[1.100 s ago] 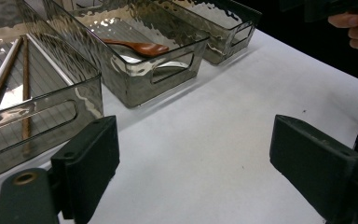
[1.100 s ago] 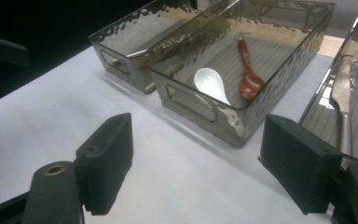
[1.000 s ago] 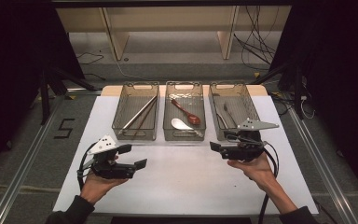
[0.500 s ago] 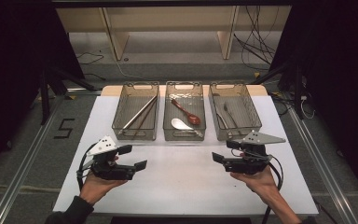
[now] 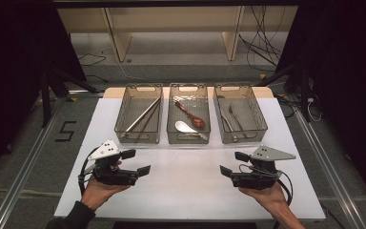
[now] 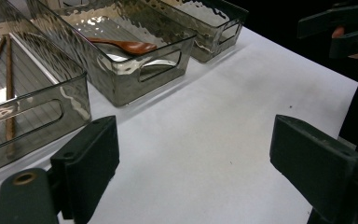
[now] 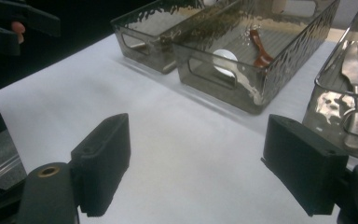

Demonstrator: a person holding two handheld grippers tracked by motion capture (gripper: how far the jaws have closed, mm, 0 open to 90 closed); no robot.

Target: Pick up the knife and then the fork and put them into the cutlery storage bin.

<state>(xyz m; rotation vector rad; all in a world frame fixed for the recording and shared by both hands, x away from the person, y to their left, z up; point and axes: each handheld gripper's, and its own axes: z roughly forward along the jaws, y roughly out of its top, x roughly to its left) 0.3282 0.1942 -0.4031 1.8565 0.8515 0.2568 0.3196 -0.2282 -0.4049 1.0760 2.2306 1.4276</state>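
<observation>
Left gripper: your left gripper [image 5: 137, 162] hangs over the near-left part of the white table [image 5: 186, 191], jaws spread wide and holding nothing; the left gripper view shows bare tabletop between them.
Left bin: the left bin [image 5: 139, 114] holds the chopsticks [image 5: 143, 117], lying lengthwise and slightly slanted. It sits well ahead of your left gripper.
Middle bin: the middle bin [image 5: 188, 114] holds a reddish-brown wooden spoon [image 5: 190, 114] and a white soup spoon [image 5: 186, 127] nearer you, both inside the walls.
Right bin: the right bin [image 5: 240, 114] holds metal cutlery [image 5: 231, 118]; a knife and at least one other steel piece, too small for you to sort out further.
Right gripper: your right gripper [image 5: 233, 163] hovers over the near-right part of the table, jaws wide apart and empty.
Progress: by the look of it the sorting is done. Each kind of utensil lies in its own bin and nothing loose lies on the table.
Left to do: judging from this, little or nothing; both of your hands sit near the table's front edge, well apart from the bins.
</observation>
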